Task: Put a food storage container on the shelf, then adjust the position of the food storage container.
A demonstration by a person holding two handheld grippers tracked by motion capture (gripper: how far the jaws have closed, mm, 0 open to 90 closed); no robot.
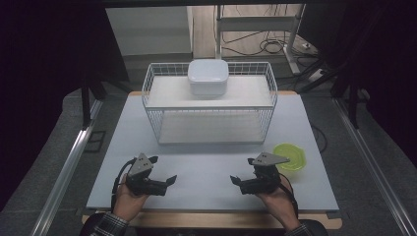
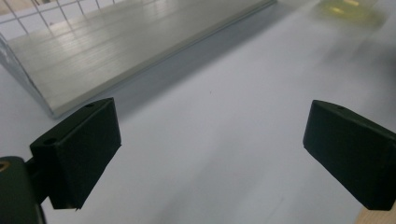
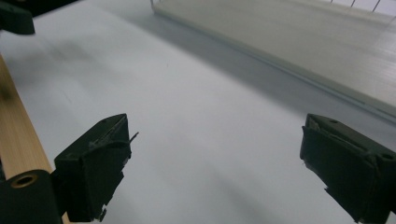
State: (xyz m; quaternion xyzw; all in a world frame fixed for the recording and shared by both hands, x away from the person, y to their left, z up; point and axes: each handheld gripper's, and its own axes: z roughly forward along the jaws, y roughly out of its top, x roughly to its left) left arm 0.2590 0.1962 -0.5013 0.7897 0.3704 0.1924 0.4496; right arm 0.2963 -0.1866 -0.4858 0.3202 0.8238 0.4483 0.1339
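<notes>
While both hands rest low at the near edge of the table (image 1: 206,167), nothing is in hand: left gripper (image 1: 169,180) has its jaws spread wide with bare tabletop between them, right gripper (image 1: 236,181) likewise wide and empty. They point inward at each other, well apart.

Nearest thing is the lime-green bowl (image 1: 291,156), on the table just beside the right gripper, on its far outer side; it shows blurred in the left gripper view (image 2: 348,10). Farther back stands the white wire rack (image 1: 209,105), two shelves, with a white lidded box (image 1: 208,76) on the upper shelf.

Likely step: go for the bowl with the right gripper. To do it well, turn the wrist outward first, since the jaws now face away from it. Come in over the rim, one jaw inside and one outside, and pinch the wall. It's probably light plastic and will slide if nudged. Keep the left gripper clear.
</notes>
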